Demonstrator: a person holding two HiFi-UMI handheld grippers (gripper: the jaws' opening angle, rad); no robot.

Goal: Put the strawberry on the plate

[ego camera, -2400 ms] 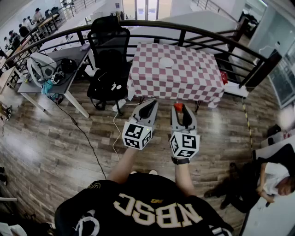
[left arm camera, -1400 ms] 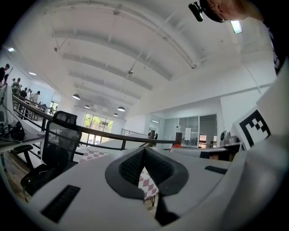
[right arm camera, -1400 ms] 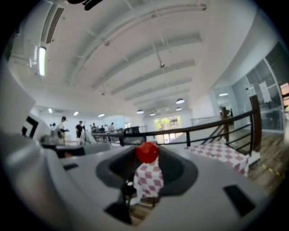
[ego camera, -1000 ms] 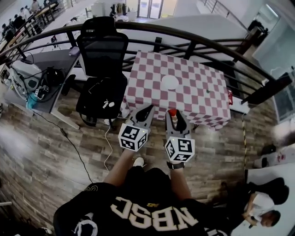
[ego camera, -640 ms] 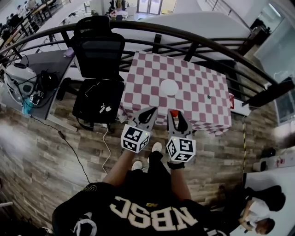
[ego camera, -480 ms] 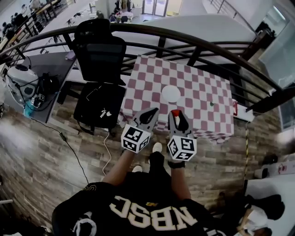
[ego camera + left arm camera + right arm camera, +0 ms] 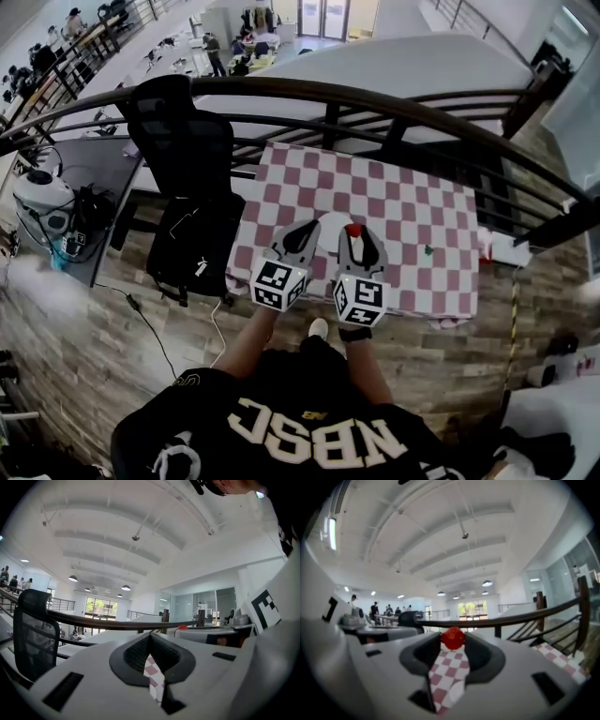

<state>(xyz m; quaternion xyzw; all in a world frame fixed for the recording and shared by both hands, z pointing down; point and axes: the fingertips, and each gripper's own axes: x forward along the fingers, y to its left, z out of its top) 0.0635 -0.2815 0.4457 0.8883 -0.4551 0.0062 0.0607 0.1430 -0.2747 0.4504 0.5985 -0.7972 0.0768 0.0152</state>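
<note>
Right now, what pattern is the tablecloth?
Red-and-white checks; the tablecloth shows best in the head view.

The head view looks steeply down from above the person onto the checkered table (image 7: 412, 202), with the railing (image 7: 375, 98) along its far side. Each gripper view sits low, close behind its own jaws, facing far and roughly level. The strawberry (image 7: 453, 638) is near the right one's lens. Both share table, railing and ceiling (image 7: 117, 536).

The left tongs (image 7: 302, 231) and right tongs (image 7: 353, 234) hide most of the plate (image 7: 329, 235) from me; the strawberry (image 7: 453, 638) looks blurred.
</note>
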